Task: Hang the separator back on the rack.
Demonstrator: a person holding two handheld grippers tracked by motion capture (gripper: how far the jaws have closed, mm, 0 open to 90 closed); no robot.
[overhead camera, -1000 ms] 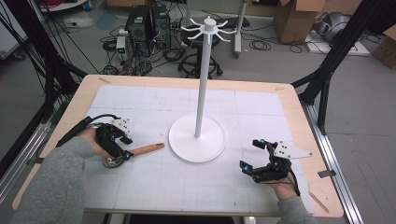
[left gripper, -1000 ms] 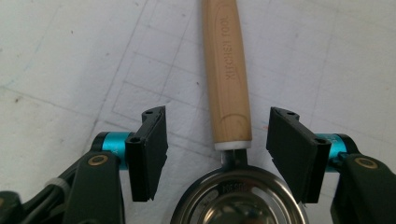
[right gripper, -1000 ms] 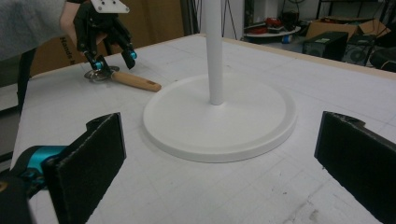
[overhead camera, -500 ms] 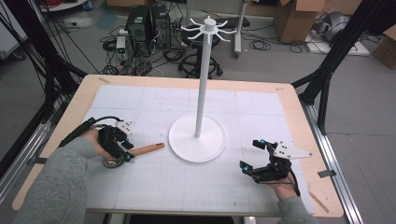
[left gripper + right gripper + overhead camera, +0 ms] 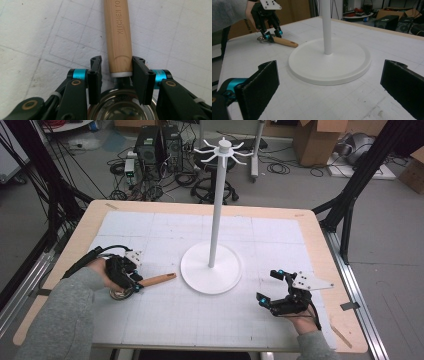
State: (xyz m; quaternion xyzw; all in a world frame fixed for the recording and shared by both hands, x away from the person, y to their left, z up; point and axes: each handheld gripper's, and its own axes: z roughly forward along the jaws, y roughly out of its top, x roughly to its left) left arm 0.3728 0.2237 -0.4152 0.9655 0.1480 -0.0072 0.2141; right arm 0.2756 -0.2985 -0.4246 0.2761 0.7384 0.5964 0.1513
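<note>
i am at a table covered by a white gridded mat (image 5: 165, 315), with a black two-jaw gripper in each hand. my left gripper (image 5: 134, 282) is low over the mat at the left side, its jaws set either side of the near end of a wooden handle (image 5: 118, 37), just where the wood meets a white collar and a metal neck. in the left gripper view the right jaw looks to be touching the wood, while a thin gap shows beside the left jaw, so the jaws are nearly together around the handle but i cannot tell if they grip it firmly. the handle belongs to a small strainer (image 5: 118, 293) lying flat on the mat; its round metal bowl sits under my gripper, and the wooden handle points away toward a tall white stand (image 5: 216, 215). the stand has a round flat base (image 5: 200, 275) near the middle of the mat, an upright pole, and short hooks spreading from the top. the handle's tip lies near the base, not touching it. my right gripper (image 5: 269, 287) rests at the right side of the mat, its jaws wide apart and holding nothing, facing the base.
</note>
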